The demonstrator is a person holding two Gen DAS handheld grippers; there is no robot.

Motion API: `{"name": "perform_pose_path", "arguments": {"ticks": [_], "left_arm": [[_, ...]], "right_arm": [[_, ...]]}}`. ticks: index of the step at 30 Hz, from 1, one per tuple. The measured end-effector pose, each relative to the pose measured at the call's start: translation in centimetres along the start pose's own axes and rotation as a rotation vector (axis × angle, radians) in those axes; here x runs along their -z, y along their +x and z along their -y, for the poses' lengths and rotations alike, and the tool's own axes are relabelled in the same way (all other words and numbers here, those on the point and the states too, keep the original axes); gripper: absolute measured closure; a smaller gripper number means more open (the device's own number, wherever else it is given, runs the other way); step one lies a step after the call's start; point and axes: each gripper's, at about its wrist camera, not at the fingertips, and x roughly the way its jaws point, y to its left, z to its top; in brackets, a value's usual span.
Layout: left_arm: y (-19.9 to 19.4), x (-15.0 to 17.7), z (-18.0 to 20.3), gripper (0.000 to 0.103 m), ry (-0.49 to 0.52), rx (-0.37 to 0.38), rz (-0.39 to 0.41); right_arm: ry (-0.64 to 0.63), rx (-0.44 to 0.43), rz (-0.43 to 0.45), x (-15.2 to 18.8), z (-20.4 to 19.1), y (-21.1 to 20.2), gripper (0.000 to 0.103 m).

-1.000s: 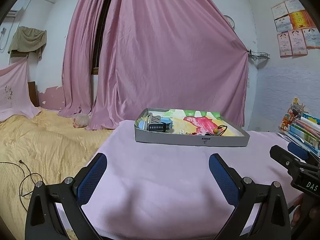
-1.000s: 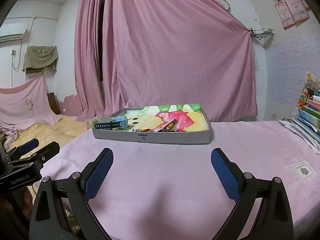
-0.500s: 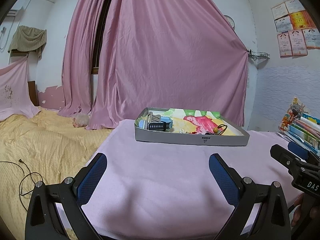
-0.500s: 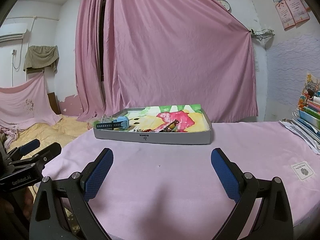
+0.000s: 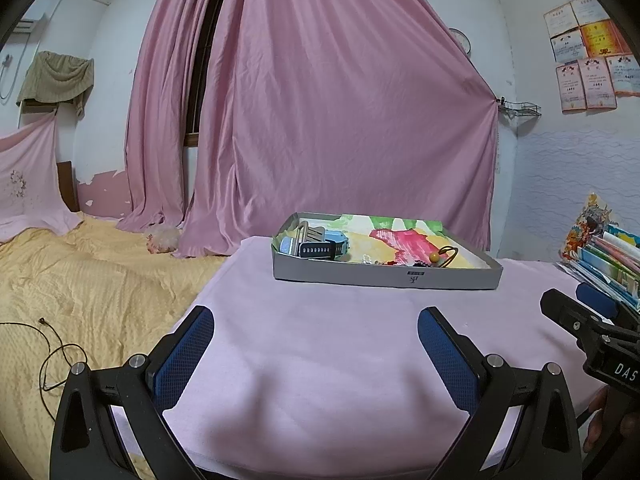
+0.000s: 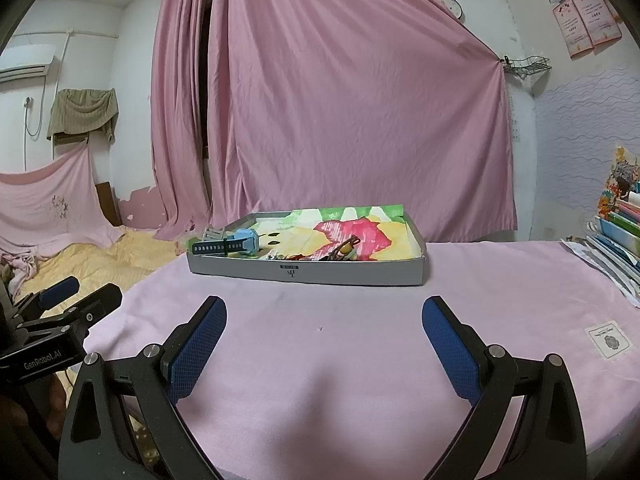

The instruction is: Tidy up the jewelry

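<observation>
A shallow grey tray (image 5: pixel 384 278) (image 6: pixel 360 272) lined with colourful paper sits far back on the pink-covered table (image 5: pixel 320 344). At its left end lie a light blue watch (image 5: pixel 334 242) (image 6: pixel 244 240) and a dark strap (image 5: pixel 318 249) (image 6: pixel 210 248). Near the middle lie a wire ring with an orange bead (image 5: pixel 440 257) and small dark pieces (image 6: pixel 344 250). My left gripper (image 5: pixel 316 336) is open over the near table, well short of the tray. My right gripper (image 6: pixel 324 332) is open too, with nothing between its fingers.
A stack of books and papers (image 5: pixel 604 264) (image 6: pixel 620 240) lies at the table's right side. A yellow bedspread (image 5: pixel 80 292) with a black cable (image 5: pixel 56 344) lies left. Pink curtains (image 5: pixel 340 120) hang behind. A white label (image 6: pixel 608 338) lies on the cloth at right.
Both views have drifted very slightly toward the tray. Both grippers stay open and empty.
</observation>
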Motion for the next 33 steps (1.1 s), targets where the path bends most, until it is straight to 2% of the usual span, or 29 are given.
{"name": "perform_pose_path", "arguments": {"ticks": [33], "left_arm": [[0.49, 0.4, -0.43, 0.001, -0.004, -0.007, -0.013]], "right_arm": [[0.003, -0.003, -0.018, 0.42, -0.07, 0.68, 0.007]]}}
